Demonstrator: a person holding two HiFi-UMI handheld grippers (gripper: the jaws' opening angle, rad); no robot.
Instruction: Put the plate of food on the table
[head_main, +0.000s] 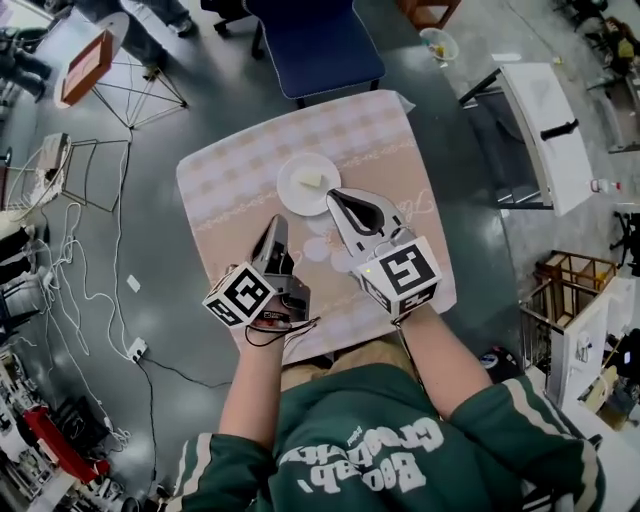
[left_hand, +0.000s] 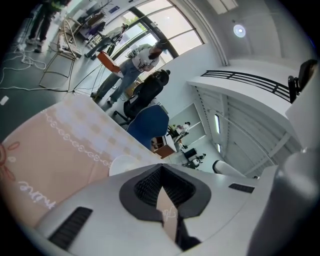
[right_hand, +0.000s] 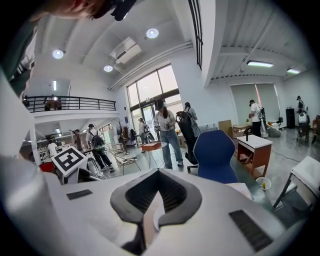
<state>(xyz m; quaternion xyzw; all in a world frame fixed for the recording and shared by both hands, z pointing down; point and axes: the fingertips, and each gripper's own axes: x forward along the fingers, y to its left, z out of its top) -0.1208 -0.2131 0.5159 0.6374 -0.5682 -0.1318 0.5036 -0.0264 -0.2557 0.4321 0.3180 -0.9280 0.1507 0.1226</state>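
Note:
A white plate (head_main: 300, 190) with a pale piece of food (head_main: 312, 181) rests on the square table's pink patterned cloth (head_main: 230, 190), toward the far side. My right gripper (head_main: 334, 197) hovers over the plate's near right rim, shut with nothing in it. My left gripper (head_main: 277, 222) is a little nearer and to the left of the plate, also shut and empty. In the left gripper view the plate (left_hand: 125, 164) peeks out just past the closed left gripper (left_hand: 161, 169). The right gripper view shows its closed right gripper (right_hand: 157, 171) aimed out at the room.
A blue chair (head_main: 315, 45) stands against the table's far edge. A white side table (head_main: 545, 130) is at the right, with a wooden frame (head_main: 570, 280) nearer. Wire stands (head_main: 120, 80) and cables (head_main: 90, 290) lie on the floor to the left. People stand in the background (right_hand: 167, 132).

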